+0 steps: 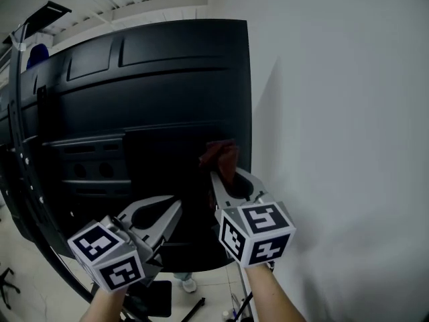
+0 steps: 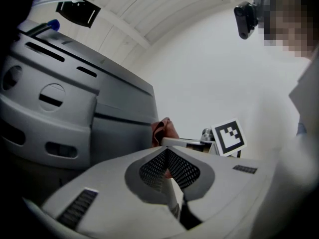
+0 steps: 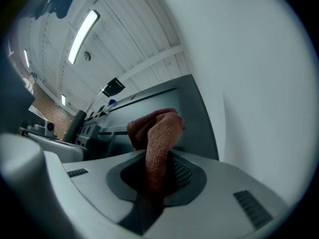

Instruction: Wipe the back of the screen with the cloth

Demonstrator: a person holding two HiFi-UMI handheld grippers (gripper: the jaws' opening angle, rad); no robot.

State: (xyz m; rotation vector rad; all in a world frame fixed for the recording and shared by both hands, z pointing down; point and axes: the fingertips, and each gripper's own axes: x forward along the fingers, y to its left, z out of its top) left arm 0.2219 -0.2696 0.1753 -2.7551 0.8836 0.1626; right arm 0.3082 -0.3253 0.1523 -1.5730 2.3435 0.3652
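The black back of the screen (image 1: 154, 92) fills the left and middle of the head view. A reddish-brown cloth (image 1: 220, 156) is bunched against its lower right part, near the right edge. My right gripper (image 1: 221, 176) is shut on the cloth, and the right gripper view shows the cloth (image 3: 157, 133) sticking up out of the jaws in front of the screen (image 3: 184, 103). My left gripper (image 1: 175, 206) hangs lower left of it, shut and holding nothing, close to the screen's lower part. From the left gripper (image 2: 167, 158) the cloth (image 2: 162, 132) shows beside the grey panel (image 2: 75, 108).
A white wall (image 1: 335, 113) stands just right of the screen's edge. A curved black stand arm (image 1: 20, 146) runs down the screen's left side. Below the screen is the floor with a black base (image 1: 151, 299) and a shoe (image 1: 188, 284).
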